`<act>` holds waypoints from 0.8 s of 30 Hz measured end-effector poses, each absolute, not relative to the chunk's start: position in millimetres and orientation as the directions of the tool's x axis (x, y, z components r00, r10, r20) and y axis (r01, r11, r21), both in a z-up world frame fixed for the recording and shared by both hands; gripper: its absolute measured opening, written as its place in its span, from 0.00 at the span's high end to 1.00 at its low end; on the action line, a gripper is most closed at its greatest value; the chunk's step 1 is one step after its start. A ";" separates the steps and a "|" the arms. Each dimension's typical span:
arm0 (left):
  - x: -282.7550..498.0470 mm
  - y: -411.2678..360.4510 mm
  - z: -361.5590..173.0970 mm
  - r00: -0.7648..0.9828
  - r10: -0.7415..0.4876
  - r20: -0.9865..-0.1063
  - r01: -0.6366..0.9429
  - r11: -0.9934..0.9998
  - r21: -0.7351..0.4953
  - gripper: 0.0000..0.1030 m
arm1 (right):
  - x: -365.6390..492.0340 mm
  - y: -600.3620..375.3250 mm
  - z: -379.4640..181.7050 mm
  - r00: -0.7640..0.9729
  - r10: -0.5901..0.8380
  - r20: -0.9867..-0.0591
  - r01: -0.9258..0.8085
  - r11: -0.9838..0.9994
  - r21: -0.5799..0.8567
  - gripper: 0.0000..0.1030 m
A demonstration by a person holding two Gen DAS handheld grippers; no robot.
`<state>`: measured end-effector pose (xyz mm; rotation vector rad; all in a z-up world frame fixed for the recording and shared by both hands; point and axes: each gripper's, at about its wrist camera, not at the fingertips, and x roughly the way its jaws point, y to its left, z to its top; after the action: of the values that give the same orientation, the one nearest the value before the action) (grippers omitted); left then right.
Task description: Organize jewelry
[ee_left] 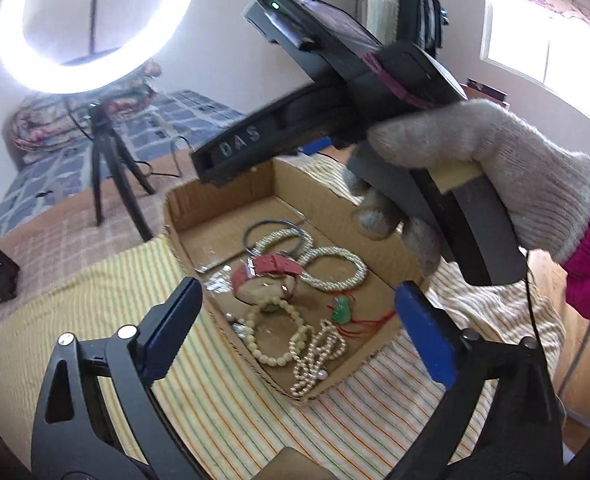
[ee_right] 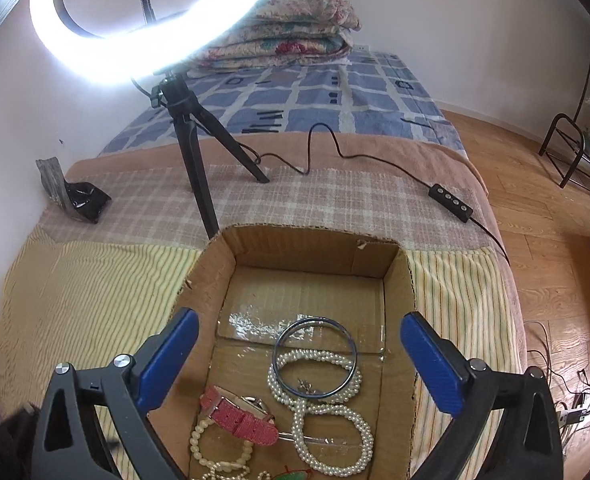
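Jewelry [ee_left: 295, 308] heaped in cardboard box [ee_left: 223, 200]; left gripper [ee_left: 299, 332] and right gripper [ee_right: 299, 364] both spread wide, empty, above it. Risk: tangled pearl strands [ee_left: 315, 356] snagging watch [ee_left: 267, 276], dragging neighbours out.

Both grippers spread wide, nothing held

The left black two-finger gripper with blue pads [ee_left: 297, 334] and its right twin [ee_right: 299, 364] gape empty; a grey knitted-gloved hand [ee_left: 495, 184] grips the right handle.
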<state>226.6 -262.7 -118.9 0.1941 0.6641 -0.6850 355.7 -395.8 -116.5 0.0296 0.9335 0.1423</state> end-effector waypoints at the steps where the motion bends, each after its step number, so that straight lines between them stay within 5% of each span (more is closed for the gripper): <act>1: 227.2 -262.3 -118.4 0.587 -0.514 -0.626 0.633 0.773 -0.041 0.04 | 355.9 -394.9 -115.9 0.589 0.125 -0.799 -0.107 0.991 0.076 0.00; 24: 218.7 -247.9 -102.3 0.597 -0.496 -0.631 0.621 0.783 -0.028 0.04 | 332.9 -383.1 -90.6 0.625 0.081 -0.776 -0.088 0.996 0.033 0.00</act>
<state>218.7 -247.9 -102.3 0.2029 0.6659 -0.6534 332.9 -383.1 -90.6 -0.0087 0.8904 0.0966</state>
